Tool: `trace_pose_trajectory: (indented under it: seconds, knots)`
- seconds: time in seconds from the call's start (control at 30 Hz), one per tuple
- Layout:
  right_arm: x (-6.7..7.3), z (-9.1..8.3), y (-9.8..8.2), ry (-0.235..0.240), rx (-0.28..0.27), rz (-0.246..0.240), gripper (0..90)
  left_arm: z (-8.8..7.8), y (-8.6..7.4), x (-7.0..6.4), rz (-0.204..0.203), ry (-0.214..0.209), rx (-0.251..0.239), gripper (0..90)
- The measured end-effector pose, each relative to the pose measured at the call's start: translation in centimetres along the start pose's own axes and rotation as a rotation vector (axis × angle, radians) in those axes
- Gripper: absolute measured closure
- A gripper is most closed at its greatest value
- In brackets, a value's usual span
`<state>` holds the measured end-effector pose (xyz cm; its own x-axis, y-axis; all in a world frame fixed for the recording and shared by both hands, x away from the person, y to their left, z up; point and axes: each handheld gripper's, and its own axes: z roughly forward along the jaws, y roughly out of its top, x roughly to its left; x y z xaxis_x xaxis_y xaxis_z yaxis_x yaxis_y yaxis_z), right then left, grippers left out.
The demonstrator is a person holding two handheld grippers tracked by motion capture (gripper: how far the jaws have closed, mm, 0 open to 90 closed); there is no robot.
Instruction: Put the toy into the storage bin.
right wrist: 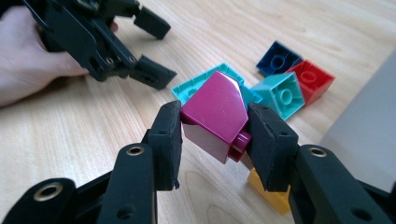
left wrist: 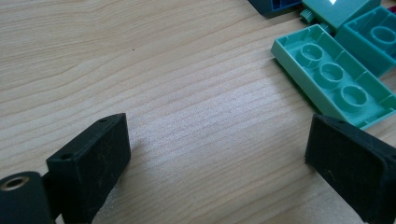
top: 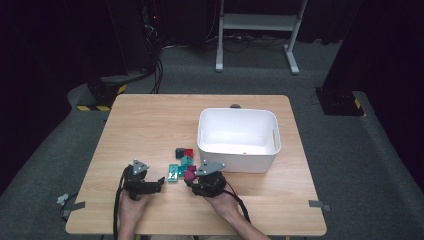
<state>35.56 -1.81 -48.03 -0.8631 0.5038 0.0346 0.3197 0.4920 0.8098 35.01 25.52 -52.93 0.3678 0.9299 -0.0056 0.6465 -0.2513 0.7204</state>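
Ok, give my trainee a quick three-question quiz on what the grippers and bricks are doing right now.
1. True or false: the left gripper is shut on a brick.
2. What colour is the brick in the right gripper? A) yellow B) magenta C) navy
3. Fill in: the white bin stands to the ____ of the brick pile in the high view.

Key: 1 false, its jaws stand apart over bare table, with a green plate just beyond them. 2 B. 3 right.
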Motion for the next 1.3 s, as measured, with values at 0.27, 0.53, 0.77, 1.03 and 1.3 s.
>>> trace_pose_trajectory:
  seconds: [0.27,0.53,0.77,1.03,1.3]
  knots:
    - [-1.0,-3.6,1.6,0.027,-0.044,0.001,57.3,0.0,0.0,0.0,0.000,0.000,0.000,7.0]
    - [-2.4,-6.8,3.4,0.015,-0.088,0.011,57.3,0.0,0.0,0.0,0.000,0.000,0.000,7.0]
    - [-3.8,-8.8,4.8,-0.009,-0.125,0.044,57.3,0.0,0.0,0.0,-0.001,0.000,-0.001,7.1]
    - [-5.4,-9.9,6.0,-0.057,-0.118,0.052,57.3,0.0,0.0,0.0,-0.001,0.000,-0.001,7.1]
    - [-7.5,-9.8,6.1,-0.096,-0.104,0.111,57.3,0.0,0.0,0.0,-0.002,0.000,-0.002,7.5]
